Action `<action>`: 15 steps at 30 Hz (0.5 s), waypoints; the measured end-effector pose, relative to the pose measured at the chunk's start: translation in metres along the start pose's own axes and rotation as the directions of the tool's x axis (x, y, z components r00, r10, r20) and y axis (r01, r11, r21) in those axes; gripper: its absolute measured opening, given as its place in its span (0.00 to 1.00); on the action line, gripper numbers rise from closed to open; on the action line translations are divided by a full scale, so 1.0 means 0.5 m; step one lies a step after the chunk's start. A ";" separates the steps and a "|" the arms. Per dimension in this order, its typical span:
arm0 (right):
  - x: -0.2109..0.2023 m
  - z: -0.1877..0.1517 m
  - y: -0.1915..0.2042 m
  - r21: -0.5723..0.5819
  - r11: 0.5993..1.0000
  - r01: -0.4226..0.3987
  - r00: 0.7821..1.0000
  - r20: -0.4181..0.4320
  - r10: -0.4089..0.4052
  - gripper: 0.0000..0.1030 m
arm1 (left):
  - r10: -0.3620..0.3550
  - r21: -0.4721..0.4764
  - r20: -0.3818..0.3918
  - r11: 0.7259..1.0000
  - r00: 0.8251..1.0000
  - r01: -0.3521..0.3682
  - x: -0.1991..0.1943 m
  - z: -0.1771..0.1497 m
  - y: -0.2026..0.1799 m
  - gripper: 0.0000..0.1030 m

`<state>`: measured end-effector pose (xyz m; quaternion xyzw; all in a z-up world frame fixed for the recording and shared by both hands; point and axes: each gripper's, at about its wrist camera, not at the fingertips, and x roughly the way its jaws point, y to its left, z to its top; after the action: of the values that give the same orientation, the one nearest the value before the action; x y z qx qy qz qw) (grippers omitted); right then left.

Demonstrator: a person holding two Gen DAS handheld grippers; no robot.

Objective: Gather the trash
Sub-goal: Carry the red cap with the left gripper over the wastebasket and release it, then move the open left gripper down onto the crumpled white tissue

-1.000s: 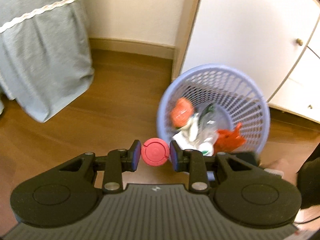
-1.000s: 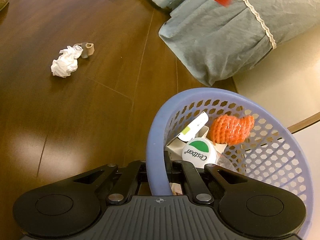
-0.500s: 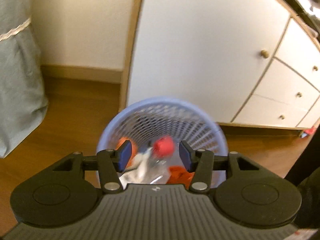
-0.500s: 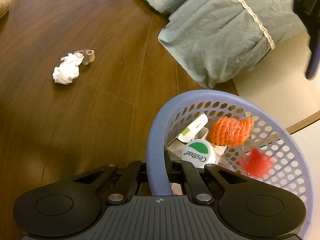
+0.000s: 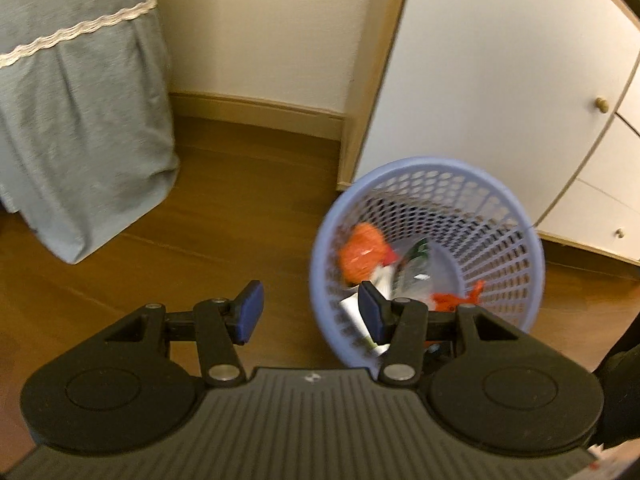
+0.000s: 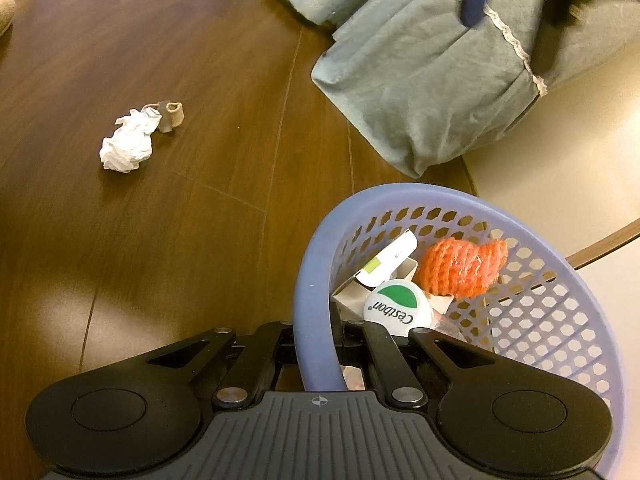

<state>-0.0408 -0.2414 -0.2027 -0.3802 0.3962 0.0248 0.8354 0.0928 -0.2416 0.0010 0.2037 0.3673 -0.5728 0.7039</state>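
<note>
Item: lavender perforated plastic basket, rim clamped in right tongs; left tongs apart, empty; approach crumpled white paper wad at ten o'clock squarely.

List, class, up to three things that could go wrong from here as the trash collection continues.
1. The right claw is shut on the lavender basket rim; tilting could spill the orange mesh.
2. The crumpled white paper and the small tan piece lie touching, so one grab may miss one.
3. The open left claw hangs left of the basket, so a drop here would miss.
</note>
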 end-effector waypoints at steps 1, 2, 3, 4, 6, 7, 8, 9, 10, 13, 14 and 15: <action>0.000 0.001 0.000 0.001 1.000 0.000 1.000 -0.001 0.000 0.00 | 0.011 -0.003 -0.005 1.000 1.000 -0.011 0.000 -0.007 0.009 0.45; 0.001 0.001 0.000 0.003 1.000 0.000 1.000 -0.001 0.000 0.00 | 0.026 -0.006 -0.012 1.000 1.000 -0.027 -0.002 -0.016 0.021 0.45; 0.002 0.002 -0.001 0.005 1.000 0.000 1.000 -0.002 0.000 0.00 | 0.044 -0.008 -0.017 0.999 0.999 -0.044 -0.002 -0.025 0.034 0.45; 0.002 0.003 -0.001 0.006 1.000 -0.001 1.000 -0.003 0.001 0.00 | 0.056 -0.010 -0.025 0.998 0.998 -0.056 -0.002 -0.034 0.043 0.45; 0.003 0.004 -0.002 0.009 1.000 -0.001 1.000 -0.004 0.001 0.00 | 0.079 -0.018 -0.047 0.997 0.996 -0.080 0.000 -0.052 0.060 0.45; 0.003 0.005 -0.002 0.009 1.000 -0.001 1.000 -0.005 0.001 0.00 | 0.086 -0.020 -0.055 0.996 0.995 -0.087 0.000 -0.061 0.064 0.45; 0.003 0.005 -0.002 0.010 1.000 -0.001 1.000 -0.006 0.001 0.00 | 0.092 -0.020 -0.069 0.995 0.993 -0.094 0.000 -0.070 0.068 0.45; 0.003 0.006 -0.003 0.010 1.000 -0.001 1.000 -0.007 0.001 0.00 | 0.099 -0.019 -0.082 0.995 0.992 -0.101 0.003 -0.075 0.071 0.45; 0.004 0.006 -0.004 0.010 1.000 -0.001 1.000 -0.007 0.001 0.00 | 0.106 -0.019 -0.096 0.994 0.990 -0.108 0.005 -0.080 0.074 0.45; 0.004 0.008 -0.005 0.011 1.000 -0.001 1.000 -0.010 0.001 0.00 | 0.121 -0.023 -0.123 0.992 0.985 -0.125 0.007 -0.092 0.078 0.45; 0.004 0.007 -0.005 0.010 1.000 0.000 1.000 -0.010 0.001 0.00 | 0.124 -0.023 -0.128 0.992 0.984 -0.128 0.007 -0.095 0.080 0.45; 0.004 0.007 -0.005 0.009 1.000 0.000 1.000 -0.011 0.000 0.00 | 0.127 -0.024 -0.135 0.991 0.983 -0.131 0.007 -0.098 0.083 0.45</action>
<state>-0.0363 -0.2412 -0.2009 -0.3764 0.4009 0.0211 0.8350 0.1186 -0.1983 -0.0389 0.2534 0.4089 -0.5051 0.7166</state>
